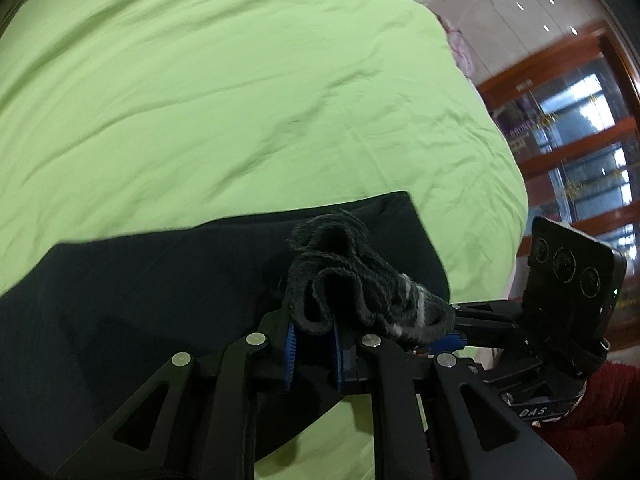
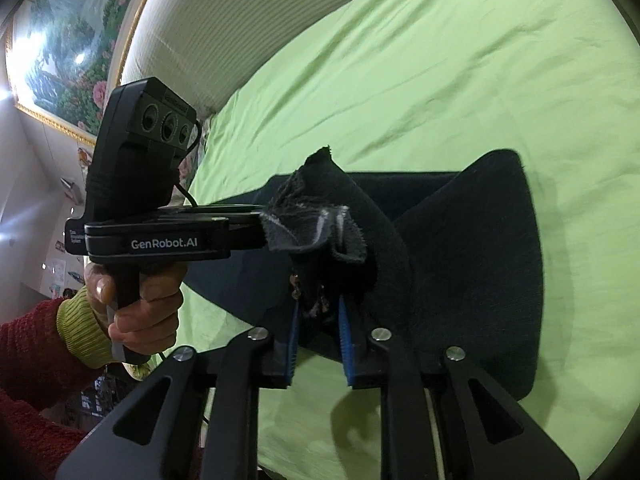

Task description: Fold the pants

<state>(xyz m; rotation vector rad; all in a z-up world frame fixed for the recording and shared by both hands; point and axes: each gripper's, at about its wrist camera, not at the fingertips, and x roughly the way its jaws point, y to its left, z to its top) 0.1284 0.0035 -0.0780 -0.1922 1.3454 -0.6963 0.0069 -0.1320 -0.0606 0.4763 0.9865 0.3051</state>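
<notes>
Both tools clamped dark cloth: left gripper point(image 1: 314, 354) and right gripper point(image 2: 320, 344) each pinched a bunched edge of the black pants point(image 2: 472, 260), spread near the green bed's point(image 1: 200, 100) edge.

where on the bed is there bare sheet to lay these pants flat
Free: the wide green sheet beyond the black pants, up to the white headboard; also a strip at the pants' right edge. Crowded: the near side, where the left gripper and right gripper both pinch bunched cloth close together.
</notes>
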